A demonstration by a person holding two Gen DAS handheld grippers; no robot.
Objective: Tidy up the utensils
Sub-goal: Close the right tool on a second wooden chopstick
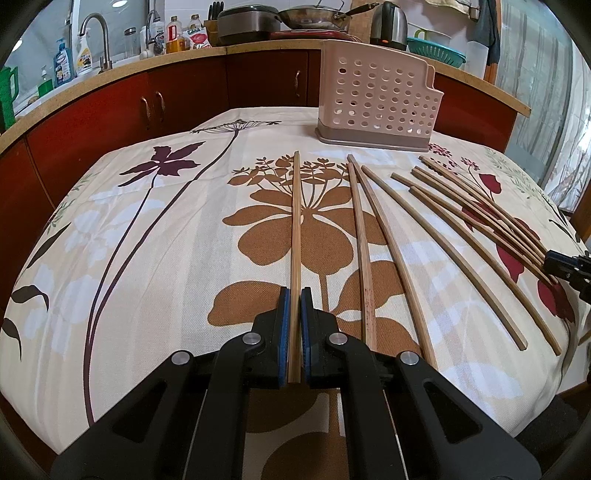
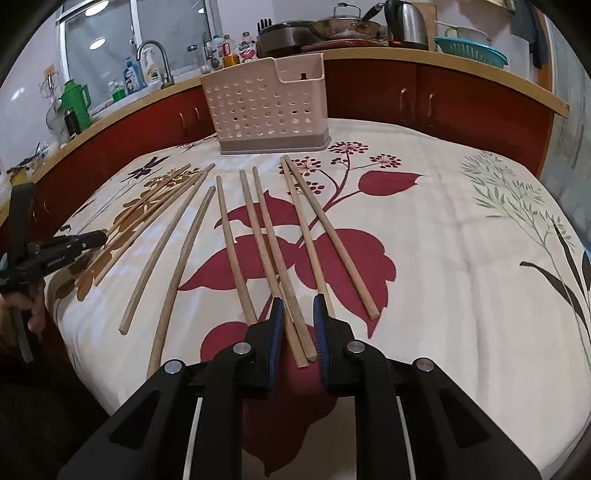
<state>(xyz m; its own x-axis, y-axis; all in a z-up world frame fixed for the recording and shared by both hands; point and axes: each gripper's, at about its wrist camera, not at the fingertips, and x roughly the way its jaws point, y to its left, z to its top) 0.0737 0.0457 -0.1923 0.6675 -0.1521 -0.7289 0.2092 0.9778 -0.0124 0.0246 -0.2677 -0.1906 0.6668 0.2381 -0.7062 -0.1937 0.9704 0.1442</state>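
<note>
Several wooden chopsticks lie in a fan on the flowered tablecloth. My left gripper (image 1: 294,291) is shut on one chopstick (image 1: 295,221), which points straight away toward the far edge. It also shows at the left of the right wrist view (image 2: 88,240). My right gripper (image 2: 298,302) is open, its jaws on either side of the near ends of two chopsticks (image 2: 284,273) that lie on the cloth. It shows at the right edge of the left wrist view (image 1: 565,267). A pink perforated utensil holder (image 1: 380,99) (image 2: 267,103) stands upright at the table's far side.
The table (image 1: 110,240) has a floral cloth. Behind it runs a counter with red cabinets (image 1: 184,92), a sink tap (image 1: 98,40), bottles, pans, a kettle (image 1: 388,24) and a teal colander (image 2: 471,50). A person's hand holds the left gripper (image 2: 22,302).
</note>
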